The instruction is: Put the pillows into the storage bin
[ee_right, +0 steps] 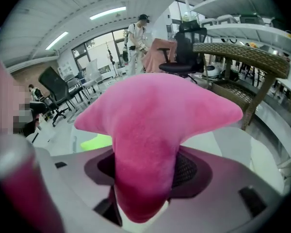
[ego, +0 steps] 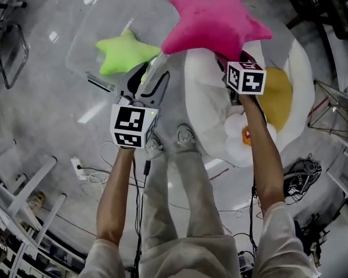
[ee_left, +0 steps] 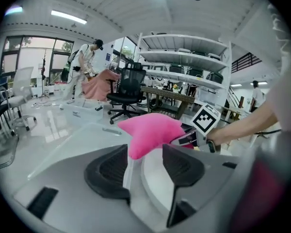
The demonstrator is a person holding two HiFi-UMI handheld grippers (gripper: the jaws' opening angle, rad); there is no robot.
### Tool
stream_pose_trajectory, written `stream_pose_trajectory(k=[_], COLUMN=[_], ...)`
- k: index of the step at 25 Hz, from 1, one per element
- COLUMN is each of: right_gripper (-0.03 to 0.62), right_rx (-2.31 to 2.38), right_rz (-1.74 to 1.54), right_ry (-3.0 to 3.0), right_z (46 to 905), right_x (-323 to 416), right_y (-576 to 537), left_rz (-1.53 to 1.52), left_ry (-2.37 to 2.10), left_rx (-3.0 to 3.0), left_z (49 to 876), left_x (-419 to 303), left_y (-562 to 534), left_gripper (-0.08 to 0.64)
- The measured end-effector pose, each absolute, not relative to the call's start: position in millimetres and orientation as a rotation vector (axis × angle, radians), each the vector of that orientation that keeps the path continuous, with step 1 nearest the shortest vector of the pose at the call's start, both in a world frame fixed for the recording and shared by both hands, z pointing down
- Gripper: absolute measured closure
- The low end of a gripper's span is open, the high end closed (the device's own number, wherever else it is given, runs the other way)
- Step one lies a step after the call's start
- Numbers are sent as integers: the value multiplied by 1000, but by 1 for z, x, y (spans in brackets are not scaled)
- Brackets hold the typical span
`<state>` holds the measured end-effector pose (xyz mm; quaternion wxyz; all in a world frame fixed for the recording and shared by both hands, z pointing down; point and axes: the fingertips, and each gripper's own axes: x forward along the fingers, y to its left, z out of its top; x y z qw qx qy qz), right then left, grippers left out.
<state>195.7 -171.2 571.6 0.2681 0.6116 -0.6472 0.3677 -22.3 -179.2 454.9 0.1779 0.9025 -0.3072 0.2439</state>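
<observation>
Pink plush fills your right tongs (ee_right: 145,178): they are clenched on one arm of the pink star pillow (ee_right: 150,125), and the pads press it from both sides. That arm runs straight along the line of the tongs, back toward your hand. The other four arms fan out beyond the tips, two of them spread to the left and right in the right gripper view. A five-armed star has no real long axis, so the gripped arm is the only line to go by.

In the head view the pink star pillow (ego: 214,22) is up off the floor (ego: 46,109) with its broad face turned toward your head. The gripped arm points down at the right tongs (ego: 229,59), just beyond their marker cube (ego: 246,77). The star overlaps the right-hand edge of the clear storage bin (ego: 84,45) and the far rim of the white fried-egg cushion (ego: 206,97) on the floor.

The green star pillow (ego: 124,51) lies flat inside the bin, well apart from the pink one.

Your left tongs (ego: 152,77) are released, with the pads apart and nothing between them. They point toward the bin's near right side, close to the green star but not touching it. In the left gripper view the pink pillow (ee_left: 148,132) shows beyond the left tongs (ee_left: 143,166), not in them.
</observation>
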Motion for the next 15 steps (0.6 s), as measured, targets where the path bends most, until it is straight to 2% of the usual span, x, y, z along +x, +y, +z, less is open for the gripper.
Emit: stream_pose_trajectory(k=[7,15], right_gripper=[318,314], right_rx=[1503,1361], right_rz=[934,923], right_ry=[-1855,-1883], right_z=[574,603], right_x=[94,-4], right_y=[-248,-287], left_rz=[674,671], left_ry=[-1046,-1188], left_rx=[2478,2397], left_z=[451,460], left_x=[-113,-204], left_y=[-211,-219], left_gripper=[336,336])
